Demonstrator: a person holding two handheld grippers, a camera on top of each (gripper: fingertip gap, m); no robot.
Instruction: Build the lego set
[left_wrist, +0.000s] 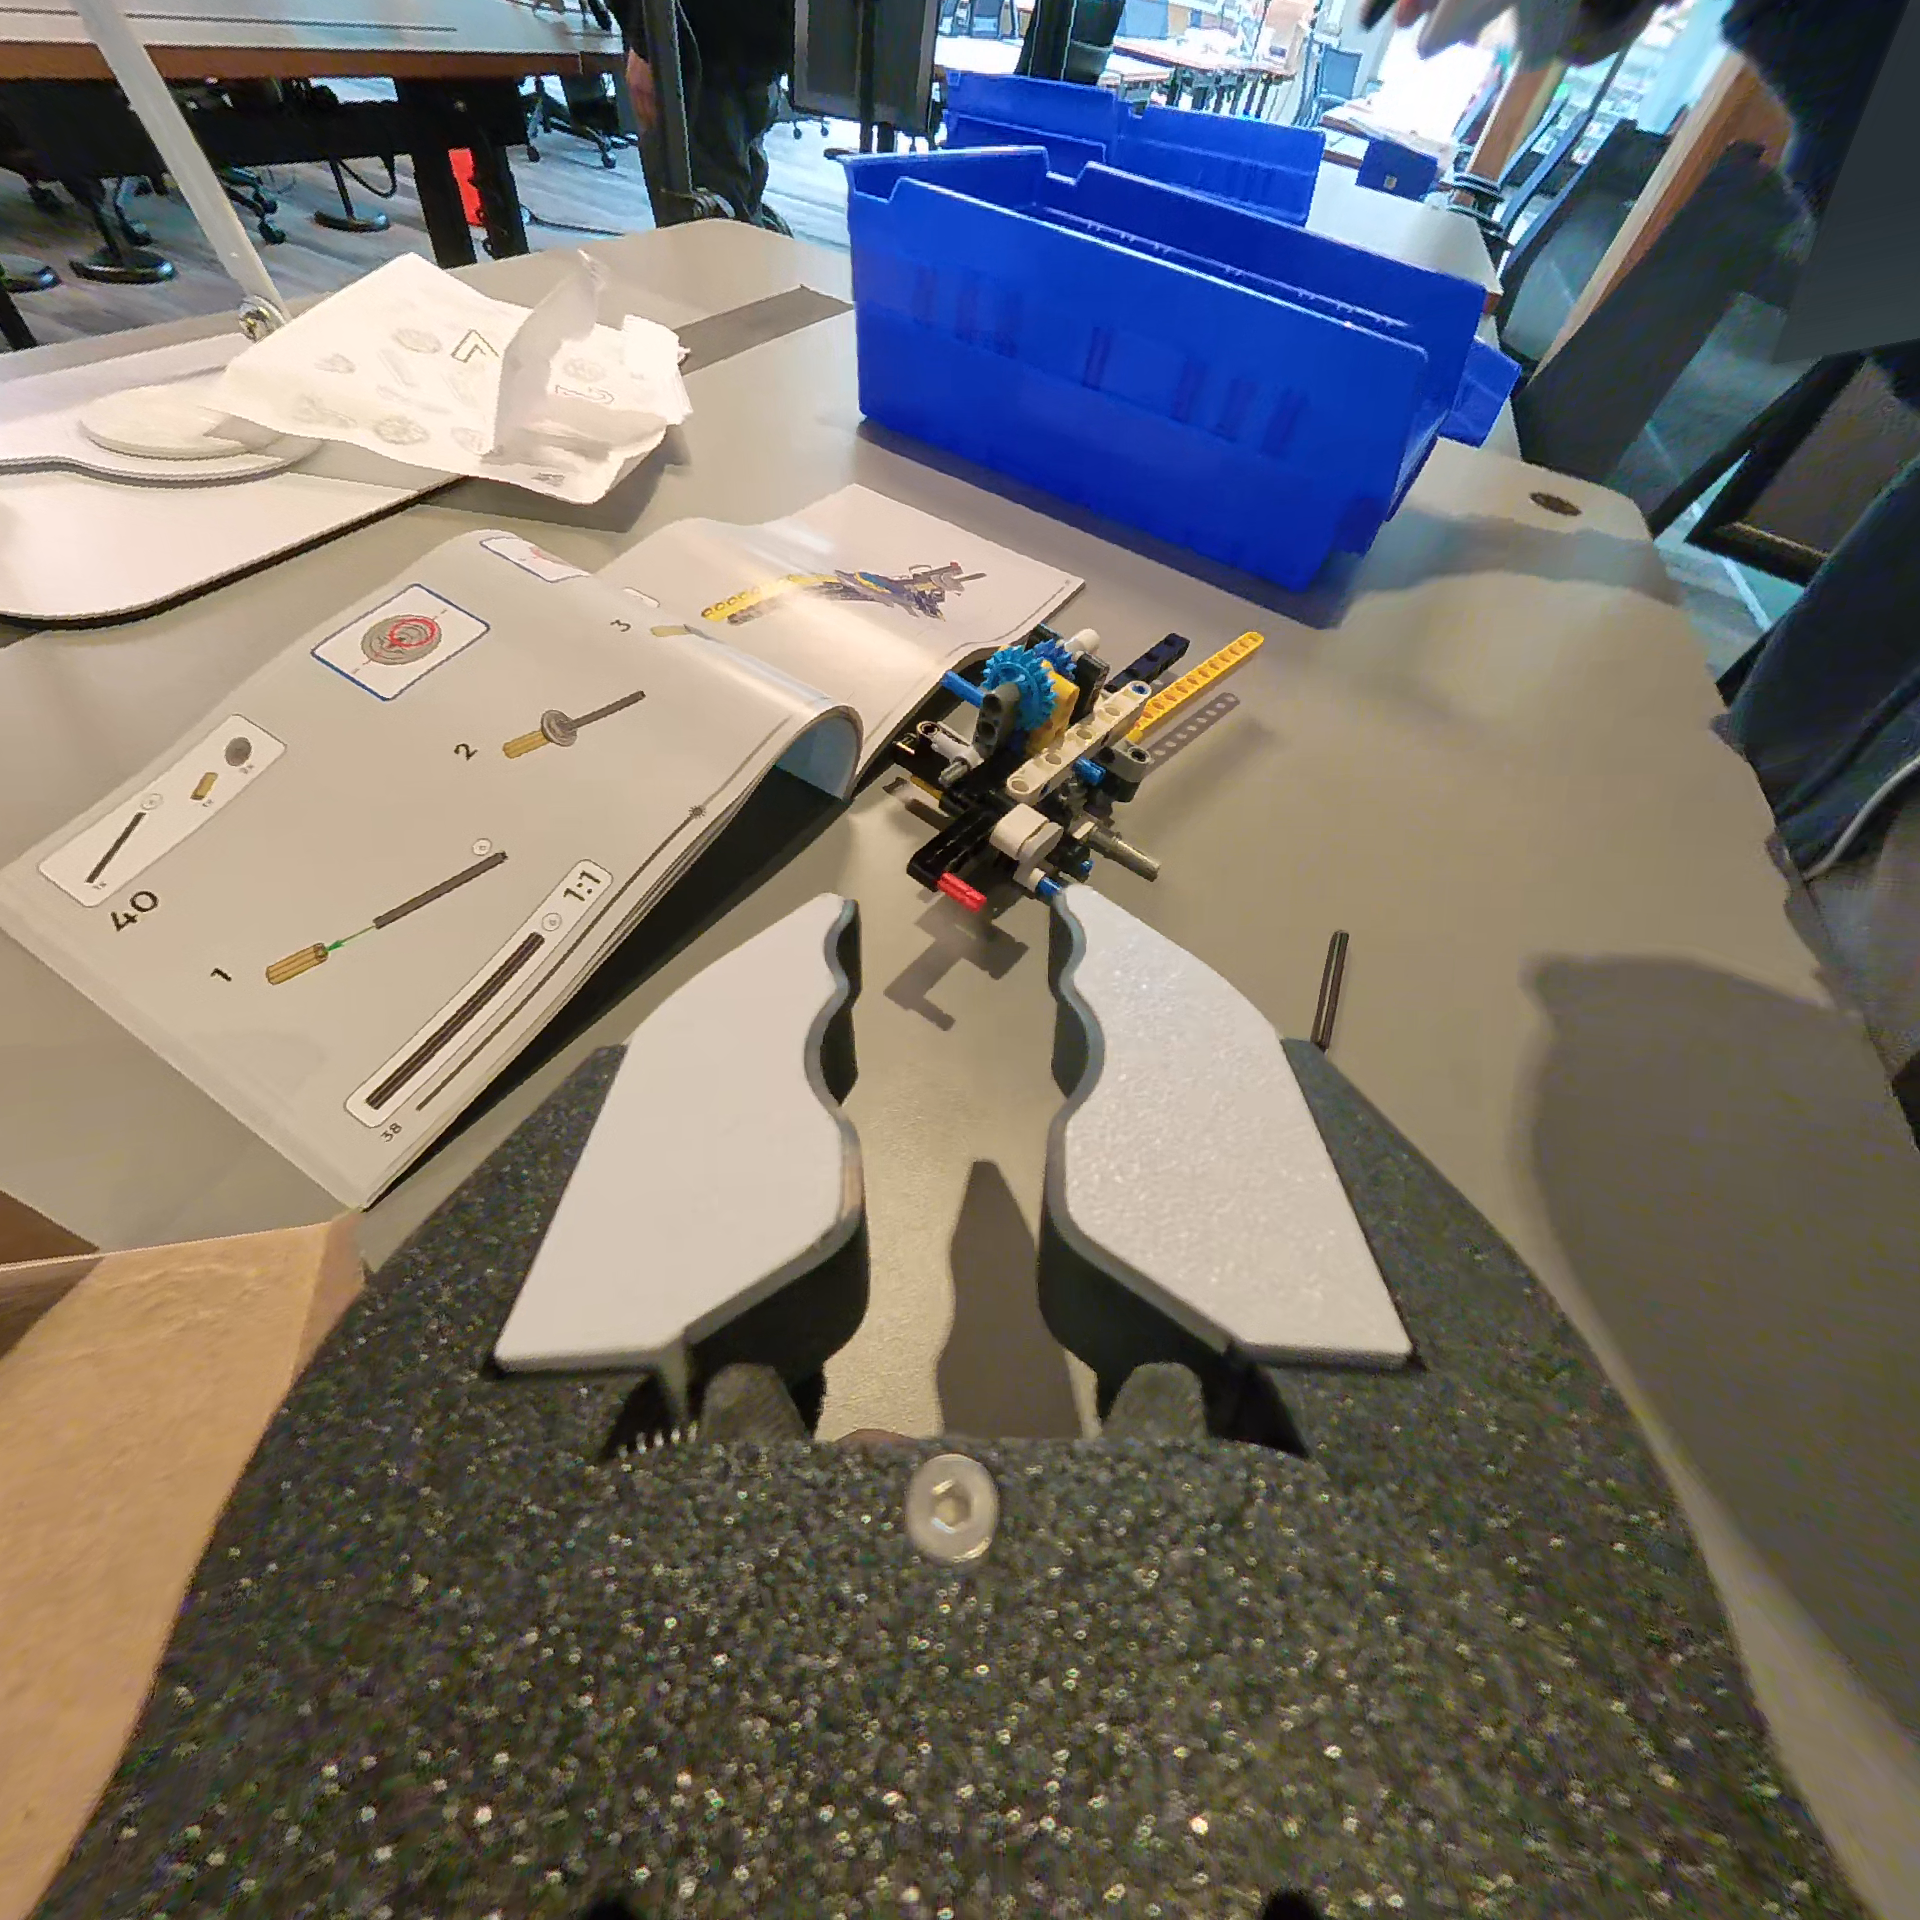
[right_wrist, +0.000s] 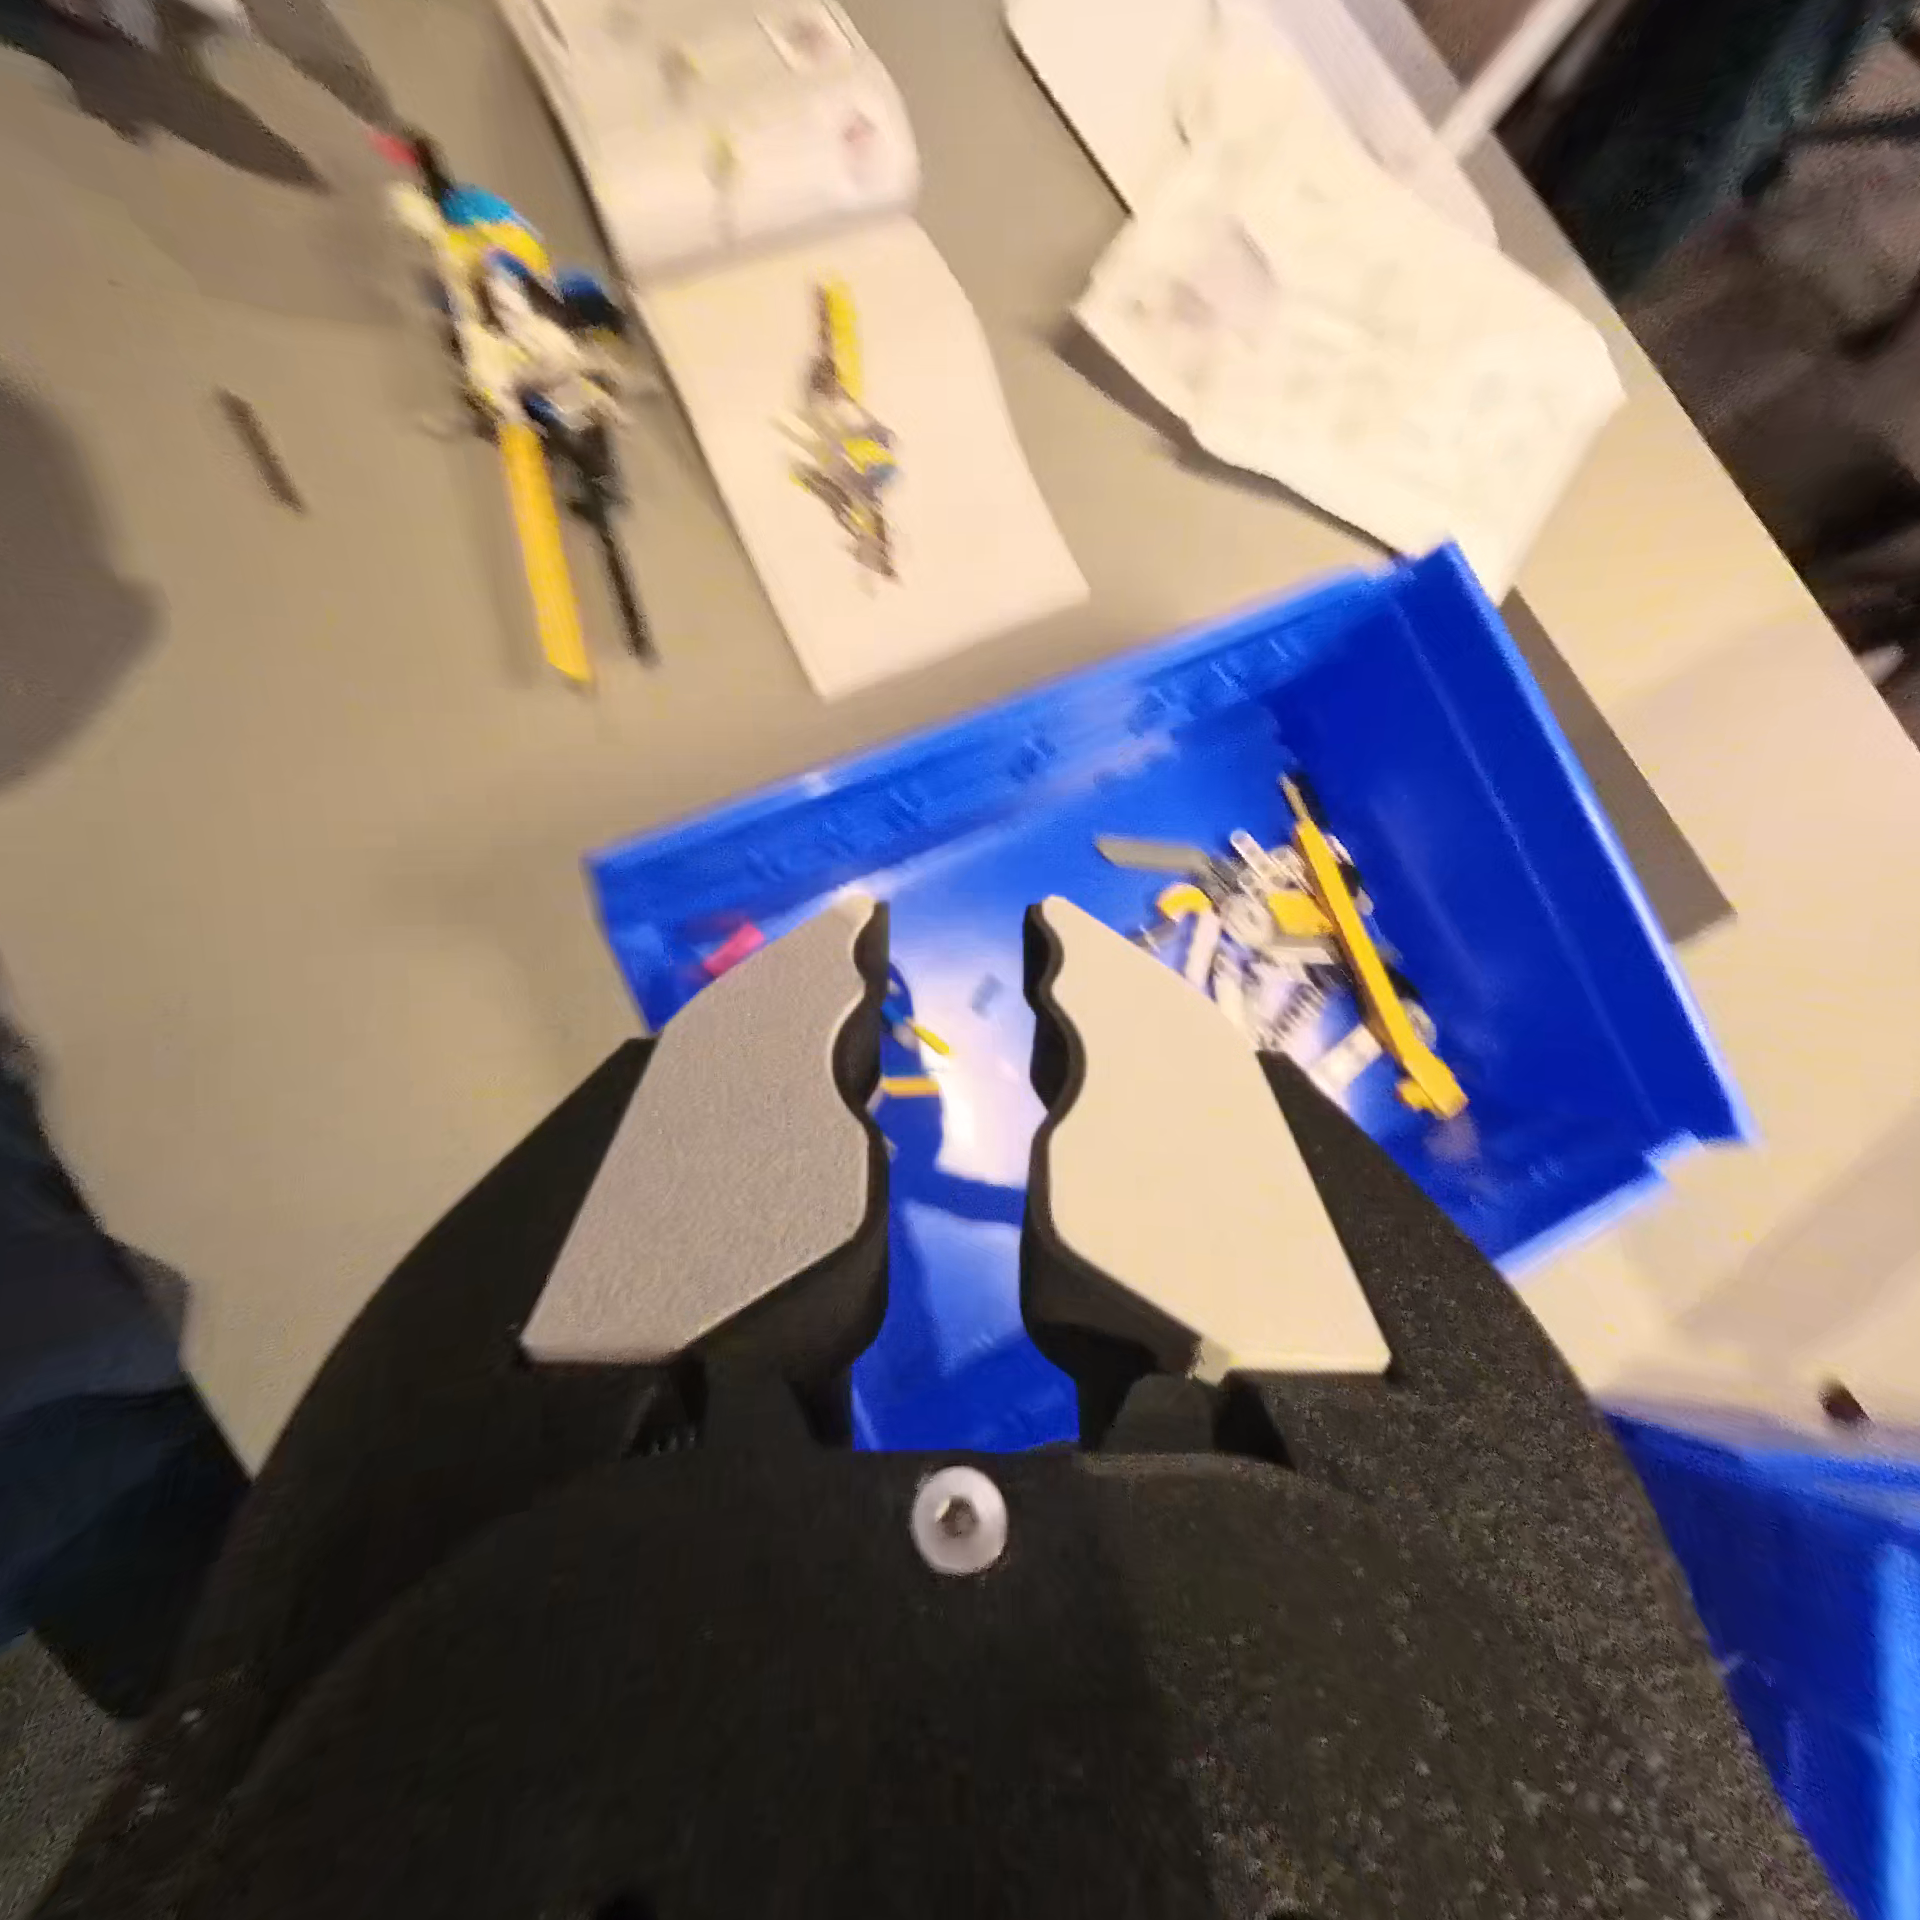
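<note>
This looks like an open-plan office or lab: rows of long desks (left_wrist: 260, 62) and rolling office chairs (left_wrist: 125, 229) stretch behind the grey bench (left_wrist: 1455, 790), with big windows (left_wrist: 1247, 42) at the far end and a blue storage bin (left_wrist: 1143, 364).

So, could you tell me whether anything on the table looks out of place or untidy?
A thin dark rod lies alone on the bare table, apart from the half-built model, and crumpled paper bags are heaped behind the open booklet. Otherwise nothing looks spilled or broken.
</note>
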